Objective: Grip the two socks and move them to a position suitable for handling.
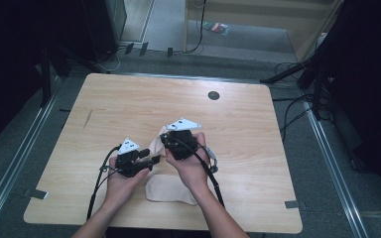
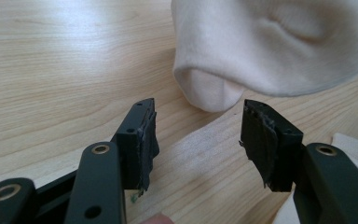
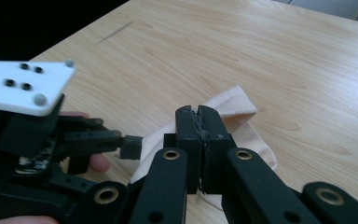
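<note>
A person sits at a light wooden table (image 1: 129, 104), holding a black two-jaw gripper in each hand. Both hands are near the front middle of the tabletop, close together.

The right gripper (image 3: 199, 122) has its jaws pressed fully together, and the pads pinch a fold of a cream-coloured sock (image 3: 235, 108). In the right gripper view the cloth comes out from behind the closed jaw tips and drapes down toward the wood on both sides. From the high view, this sock (image 1: 158, 141) hangs between the two grippers, lifted off the table at the pinched end.

The left gripper (image 2: 198, 128) has its jaws parted about halfway, with nothing between them. In its own view the two taped pads stand apart over bare wood, and the rounded end of the sock (image 2: 261, 46) hangs just beyond the tips, close but not touching either pad. A fingertip (image 2: 158, 218) of the person's hand shows at the bottom edge.

A second cream sock (image 1: 168, 189) lies flat on the table at the front edge, between the person's forearms and under the right wrist.

A dark round grommet (image 1: 213, 95) sits in the tabletop near the far edge.
</note>
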The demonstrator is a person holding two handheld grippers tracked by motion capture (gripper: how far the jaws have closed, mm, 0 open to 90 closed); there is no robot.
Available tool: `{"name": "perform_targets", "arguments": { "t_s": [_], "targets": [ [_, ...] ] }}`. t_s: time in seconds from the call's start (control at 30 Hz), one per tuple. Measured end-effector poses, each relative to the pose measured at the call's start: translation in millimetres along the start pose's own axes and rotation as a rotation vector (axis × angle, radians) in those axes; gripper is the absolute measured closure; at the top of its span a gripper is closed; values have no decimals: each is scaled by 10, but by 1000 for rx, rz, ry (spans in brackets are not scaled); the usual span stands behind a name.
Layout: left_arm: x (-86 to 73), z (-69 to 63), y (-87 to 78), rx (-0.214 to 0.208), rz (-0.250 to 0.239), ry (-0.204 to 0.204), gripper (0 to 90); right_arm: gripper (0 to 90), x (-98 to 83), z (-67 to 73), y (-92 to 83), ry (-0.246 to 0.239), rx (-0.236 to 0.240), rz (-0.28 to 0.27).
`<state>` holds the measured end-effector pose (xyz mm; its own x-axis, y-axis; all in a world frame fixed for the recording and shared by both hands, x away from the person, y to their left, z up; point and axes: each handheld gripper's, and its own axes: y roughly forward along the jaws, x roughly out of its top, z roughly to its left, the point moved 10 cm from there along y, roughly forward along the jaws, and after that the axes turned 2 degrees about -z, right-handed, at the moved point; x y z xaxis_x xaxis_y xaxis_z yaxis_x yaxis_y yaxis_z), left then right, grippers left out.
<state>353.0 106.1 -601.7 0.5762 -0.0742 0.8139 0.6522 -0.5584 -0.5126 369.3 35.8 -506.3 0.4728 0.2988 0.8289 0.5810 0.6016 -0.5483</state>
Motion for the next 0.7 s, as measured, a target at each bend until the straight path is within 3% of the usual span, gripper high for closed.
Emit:
{"name": "perform_targets", "arguments": {
  "t_s": [0.13,0.17,0.33,0.5,0.7],
  "targets": [
    [-3,5,33,-1,11,-7,435,892,28,19,-25,-3,9,-5],
    [10,21,47,4,6,-29,434,892,47,37,-42,-6,14,-9],
    [28,33,71,11,3,-30,443,892,80,73,-82,-8,22,-15],
    [41,31,99,24,-2,-14,577,893,132,127,-169,-13,42,-31],
    [113,77,-4,36,-41,23,840,892,178,136,-235,-10,50,-46]
  ]
}}
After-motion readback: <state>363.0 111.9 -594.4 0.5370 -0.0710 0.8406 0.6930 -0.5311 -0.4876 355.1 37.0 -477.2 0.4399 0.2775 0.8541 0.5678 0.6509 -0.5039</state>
